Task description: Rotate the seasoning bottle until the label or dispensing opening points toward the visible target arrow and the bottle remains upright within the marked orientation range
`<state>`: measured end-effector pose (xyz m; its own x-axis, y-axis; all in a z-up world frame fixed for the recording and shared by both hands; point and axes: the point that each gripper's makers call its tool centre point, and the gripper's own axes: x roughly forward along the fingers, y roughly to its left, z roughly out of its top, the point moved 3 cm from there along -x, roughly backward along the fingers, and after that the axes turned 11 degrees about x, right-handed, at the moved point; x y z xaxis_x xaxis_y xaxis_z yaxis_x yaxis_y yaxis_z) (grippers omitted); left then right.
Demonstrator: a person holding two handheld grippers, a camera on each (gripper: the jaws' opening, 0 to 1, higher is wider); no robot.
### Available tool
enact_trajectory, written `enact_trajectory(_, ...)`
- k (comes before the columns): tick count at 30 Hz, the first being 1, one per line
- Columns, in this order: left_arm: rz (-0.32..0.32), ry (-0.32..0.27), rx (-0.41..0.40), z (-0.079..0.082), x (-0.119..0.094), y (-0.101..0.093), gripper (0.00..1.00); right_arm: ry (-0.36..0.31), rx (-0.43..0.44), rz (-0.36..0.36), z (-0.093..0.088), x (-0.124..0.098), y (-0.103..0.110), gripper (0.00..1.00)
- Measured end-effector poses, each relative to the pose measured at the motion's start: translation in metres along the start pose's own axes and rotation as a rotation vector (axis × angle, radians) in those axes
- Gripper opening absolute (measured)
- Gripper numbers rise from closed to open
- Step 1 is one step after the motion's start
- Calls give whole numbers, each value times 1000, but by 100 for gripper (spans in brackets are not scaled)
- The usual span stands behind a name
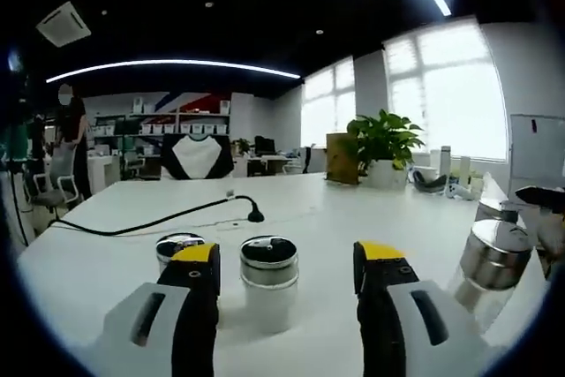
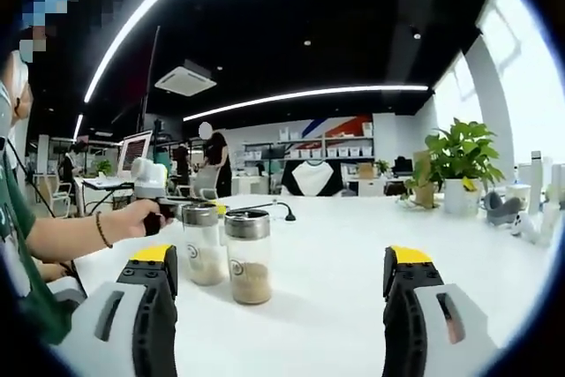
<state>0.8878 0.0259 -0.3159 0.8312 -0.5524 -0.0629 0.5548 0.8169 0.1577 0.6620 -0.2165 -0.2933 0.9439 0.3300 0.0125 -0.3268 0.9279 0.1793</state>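
Two hand-held grippers, left (image 1: 287,275) and right (image 2: 282,284), gape wide; the seasoning bottles' (image 2: 248,256) round logos are unreadable.

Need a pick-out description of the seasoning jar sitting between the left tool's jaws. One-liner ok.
Start at the white table, near edge, ahead of the black cable. Two metal-lidded jars stand there; take the seasoning jar between the left tool jaws. Its neighbour stands further back, partly behind the left-hand jaw, while this one is nearer and fully in view, with a dark glossy lid top.
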Motion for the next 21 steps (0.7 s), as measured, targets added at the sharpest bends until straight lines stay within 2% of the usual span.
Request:
enact_trajectory(3,-13,-2,17,-2,3,-1,54,-4,-7,-1,1,-1,0,99)
enact_trajectory(5,-8,1,-1,-4,5,-1,55,-5,-3,-3,2,-2,0,99)
enact_trajectory(9,-3,-5,-5,-5,12,1,49,0,-7,-2,2,-2,1,99)
enact_trajectory(11,14,13,-29,-10,14,2,47,-1,-4,0,2,-2,2,99)
enact_trajectory(13,1,-6,-50,-10,15,2,43,1,-4,1,1,-2,2,99)
enact_trajectory(16,22,-20,-22,-8,16,9,34,7,-10,0,1,-2,1,99)
enact_trajectory(18,17,-38,-42,-5,16,11,34,8,-8,-1,1,-2,1,99)
enact_trajectory(21,15,-37,-16,-5,18,10,34,13,-5,-6,1,-2,-1,99)
